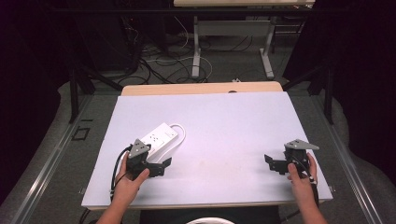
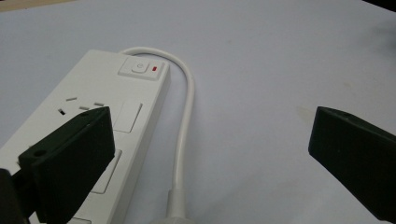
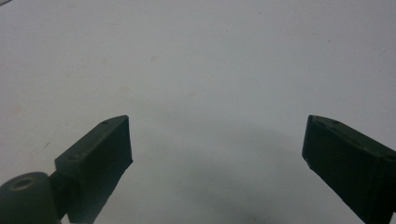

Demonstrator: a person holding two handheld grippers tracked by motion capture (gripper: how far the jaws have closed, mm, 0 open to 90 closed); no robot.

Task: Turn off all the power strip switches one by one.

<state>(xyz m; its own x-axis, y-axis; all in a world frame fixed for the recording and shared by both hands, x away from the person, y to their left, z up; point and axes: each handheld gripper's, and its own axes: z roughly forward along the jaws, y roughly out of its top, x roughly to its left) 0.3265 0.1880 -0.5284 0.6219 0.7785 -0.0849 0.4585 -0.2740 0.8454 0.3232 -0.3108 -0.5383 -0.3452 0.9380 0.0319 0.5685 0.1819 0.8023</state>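
A white power strip (image 1: pixel 159 137) lies on the left half of the white table (image 1: pixel 219 121), its white cable (image 1: pixel 180 133) looping round its far end. My left gripper (image 1: pixel 162 167) sits at the strip's near end, open. In the left gripper view the strip (image 2: pixel 93 88) shows its switch with a red light (image 2: pixel 142 67). My left gripper (image 2: pixel 210 121) has one jaw over the strip's sockets and the other above bare table, with the cable (image 2: pixel 187 107) running between them untouched. My right gripper (image 1: pixel 273 164) rests open at the table's near right, and in its own view, my right gripper (image 3: pixel 217 126) has nothing between the jaws.
A wooden strip (image 1: pixel 201 87) borders the table's far edge. Beyond it, floor cables (image 1: pixel 159 65) and metal desk legs (image 1: pixel 196 51) stand. Black frame posts (image 1: pixel 74 88) flank the table. A white round object (image 1: pixel 210 220) peeks in at the bottom edge.
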